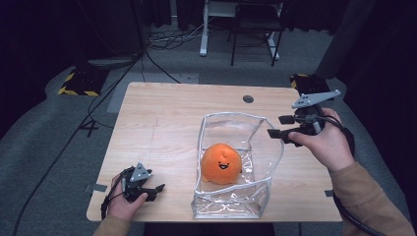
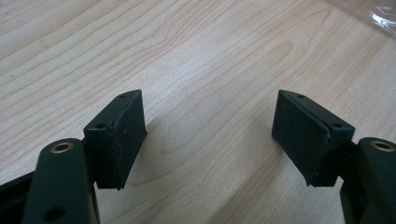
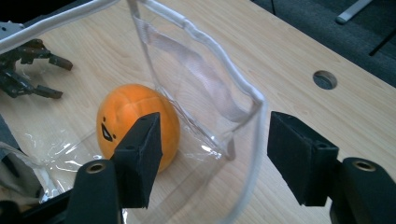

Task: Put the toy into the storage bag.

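The right claw point(image 3: 212, 154) stands open with nothing between its pads, just beside the white-trimmed rim at three o'clock of the clear soft plastic pouch point(image 1: 268, 157), the best hold though it looks floppy and slick. Inside sits the round orange plush toy point(image 1: 221, 163), probably light and squashy. The left claw point(image 2: 210, 135) rests open and holds nothing over the pale wooden worktop point(image 1: 157, 123) at seven o'clock.

Left gripper point(image 2: 210, 135): jaws wide apart over bare light wooden tabletop point(image 2: 196, 60), nothing between pads. Clear plastic edge point(image 2: 380, 14) at one o'clock, well apart.
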`<action>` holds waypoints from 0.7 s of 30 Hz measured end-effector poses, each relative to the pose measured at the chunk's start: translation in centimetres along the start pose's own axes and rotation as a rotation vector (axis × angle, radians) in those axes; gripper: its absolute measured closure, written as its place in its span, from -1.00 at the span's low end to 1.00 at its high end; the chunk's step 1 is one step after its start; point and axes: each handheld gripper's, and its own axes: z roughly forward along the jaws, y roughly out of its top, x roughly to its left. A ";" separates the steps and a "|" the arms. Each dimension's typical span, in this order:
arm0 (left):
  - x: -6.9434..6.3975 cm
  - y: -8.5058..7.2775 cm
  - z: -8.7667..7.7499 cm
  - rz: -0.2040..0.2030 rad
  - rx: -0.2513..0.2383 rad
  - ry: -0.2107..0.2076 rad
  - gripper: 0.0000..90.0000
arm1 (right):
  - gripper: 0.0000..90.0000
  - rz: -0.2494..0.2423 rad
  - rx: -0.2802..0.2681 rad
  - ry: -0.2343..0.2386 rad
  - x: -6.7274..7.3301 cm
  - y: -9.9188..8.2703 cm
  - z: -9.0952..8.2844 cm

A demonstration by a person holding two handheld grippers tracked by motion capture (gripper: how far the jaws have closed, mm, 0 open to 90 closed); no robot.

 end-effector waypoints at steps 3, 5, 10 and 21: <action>0.0 0.0 0.0 0.000 0.000 0.000 -0.42 | -0.21 0.022 -0.012 -0.027 -1.1 -0.9 -1.2; 0.0 0.0 0.0 0.000 0.000 0.000 -0.42 | -0.20 0.026 -0.012 -0.039 -1.4 -1.3 -1.5; 0.0 0.0 0.0 -0.007 0.003 -0.003 -0.42 | -0.21 0.029 0.004 -0.079 -2.4 -2.3 -2.3; 0.1 0.1 0.1 -0.008 0.000 0.007 -0.42 | -0.30 0.101 0.025 -0.120 -4.3 -5.5 -2.5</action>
